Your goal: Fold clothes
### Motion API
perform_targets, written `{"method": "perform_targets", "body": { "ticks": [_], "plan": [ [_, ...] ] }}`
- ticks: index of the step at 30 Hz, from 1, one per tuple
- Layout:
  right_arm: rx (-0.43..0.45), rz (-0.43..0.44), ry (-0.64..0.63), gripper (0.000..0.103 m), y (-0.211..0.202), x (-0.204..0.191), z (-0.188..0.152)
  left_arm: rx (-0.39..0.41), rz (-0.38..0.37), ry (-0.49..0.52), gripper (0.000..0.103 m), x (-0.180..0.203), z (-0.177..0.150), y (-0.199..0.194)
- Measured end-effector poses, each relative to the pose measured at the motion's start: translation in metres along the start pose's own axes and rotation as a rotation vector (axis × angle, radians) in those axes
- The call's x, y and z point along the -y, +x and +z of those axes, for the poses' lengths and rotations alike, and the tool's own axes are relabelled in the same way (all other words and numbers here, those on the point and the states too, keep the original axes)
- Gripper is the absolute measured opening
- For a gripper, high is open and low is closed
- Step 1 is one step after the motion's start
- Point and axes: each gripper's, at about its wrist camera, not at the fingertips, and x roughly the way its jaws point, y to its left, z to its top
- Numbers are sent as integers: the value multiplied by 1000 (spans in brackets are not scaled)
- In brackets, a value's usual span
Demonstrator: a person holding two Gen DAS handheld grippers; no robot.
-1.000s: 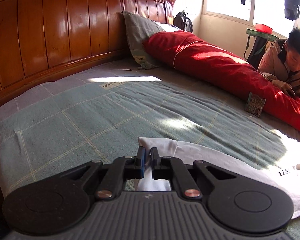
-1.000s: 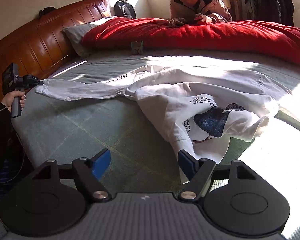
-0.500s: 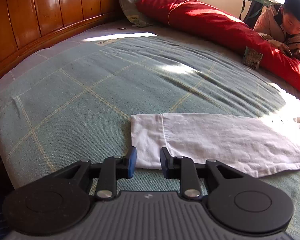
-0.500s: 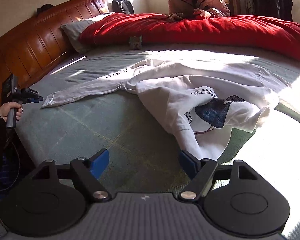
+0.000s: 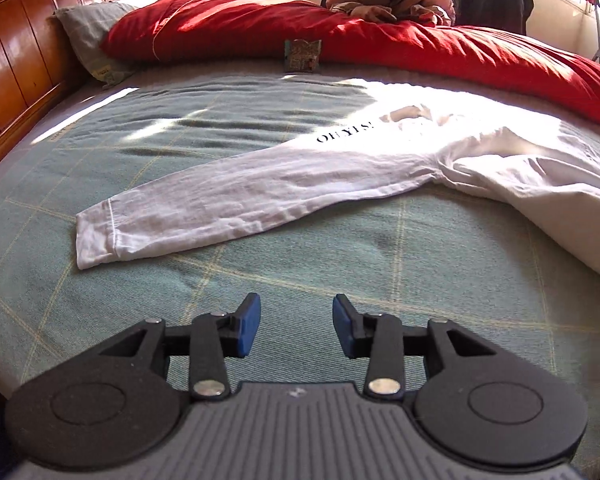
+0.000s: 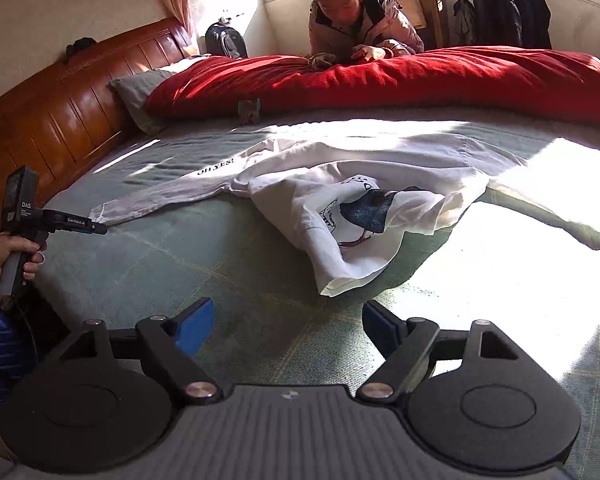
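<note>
White cotton, a long-sleeved shirt (image 6: 352, 184) lies crumpled mid-bed, one sleeve (image 5: 236, 196) stretched flat toward the headboard-side edge of the green checked blanket (image 5: 340, 264). The left gripper (image 5: 294, 326) hangs wide apart, empty, just short of the cuff. The right gripper (image 6: 288, 326) gapes too, near the hem. A red quilt (image 6: 420, 80) lines the far edge, a person (image 6: 360, 24) leaning on it; a small box (image 5: 302, 55) stands against it.

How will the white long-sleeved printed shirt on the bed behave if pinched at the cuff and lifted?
The white long-sleeved printed shirt probably goes floppy: it lies creased and bunched. It looks thin, so likely light. Its sleeve cuff lies flat on the green checked bedspread, so dragging may wrinkle it.
</note>
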Motion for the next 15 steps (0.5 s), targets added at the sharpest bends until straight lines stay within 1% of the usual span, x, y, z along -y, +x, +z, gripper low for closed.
{"method": "perform_targets", "body": {
  "ticks": [4,8,12,15],
  "plan": [
    [36,-31,10,89,-25,11,-13,10,-65,66,40,47,-6,-13],
    [72,-59,23,93,-49,21,-26,18,-150,117,40,93,-19,-27],
    [92,-60,50,94,-61,32,-36,17,-236,194,41,141,-33,-38],
    [100,-66,52,94,-69,36,-42,25,-279,252,42,174,-40,-44]
  ]
}}
